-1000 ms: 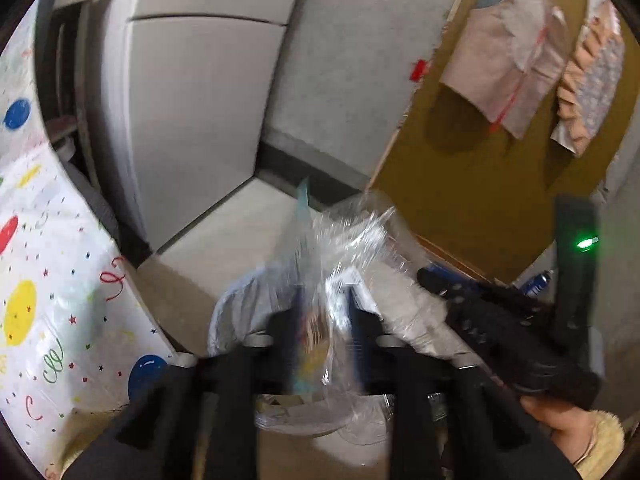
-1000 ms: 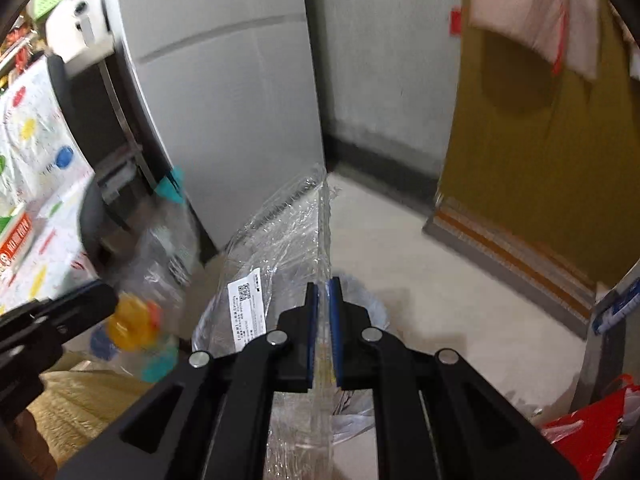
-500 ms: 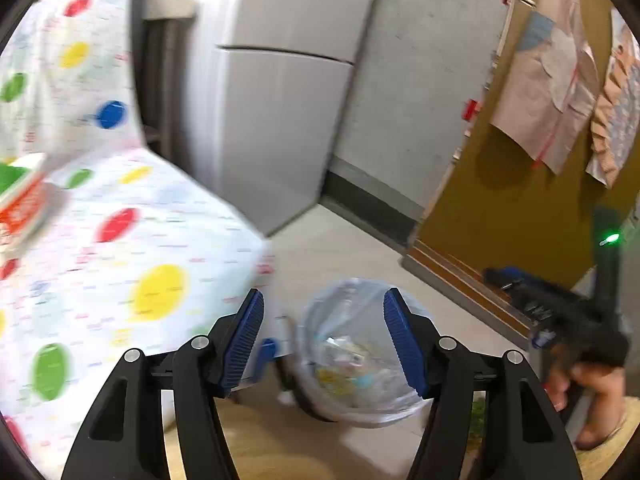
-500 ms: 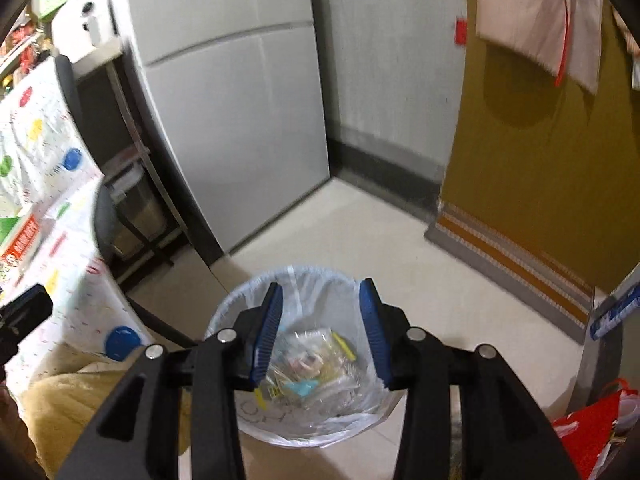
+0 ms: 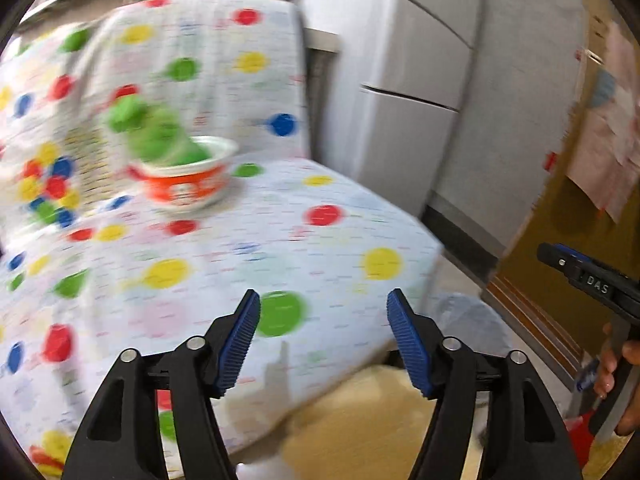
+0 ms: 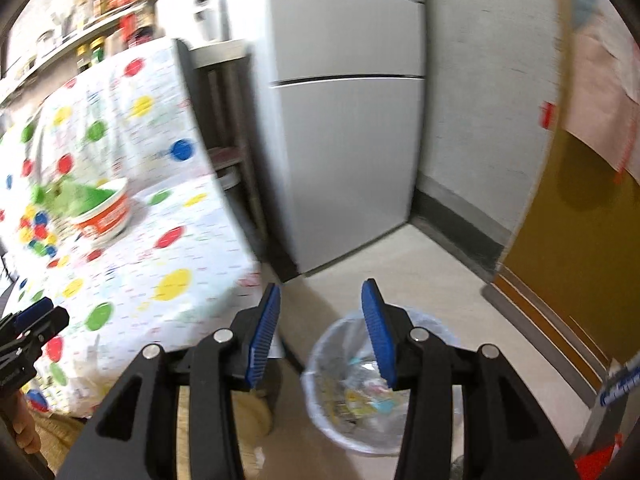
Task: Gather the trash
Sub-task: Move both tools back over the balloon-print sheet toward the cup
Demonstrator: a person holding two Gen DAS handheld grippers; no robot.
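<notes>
My left gripper (image 5: pixel 323 322) is open and empty above the near part of a table with a dotted cloth (image 5: pixel 280 240). An orange-and-white paper bowl (image 5: pixel 186 178) with crumpled green trash (image 5: pixel 154 130) in it stands on the table's far left; it also shows in the right wrist view (image 6: pixel 105 210). My right gripper (image 6: pixel 320 322) is open and empty above the floor, over a bin lined with a clear bag (image 6: pixel 362 384) that holds wrappers and clear plastic. The bin's edge shows blurred in the left wrist view (image 5: pixel 470 320).
A grey fridge (image 6: pixel 344 120) stands behind the bin. A yellow-brown door (image 6: pixel 580 240) is at the right. A chair back draped with the same dotted cloth (image 5: pixel 192 60) rises behind the bowl. Shelves with jars (image 6: pixel 100 0) are at the back left.
Both grippers were shut on plastic trash over the bin, then opened and dropped it in. Both views have since swung left and up toward the table; the bowl has come into view.
</notes>
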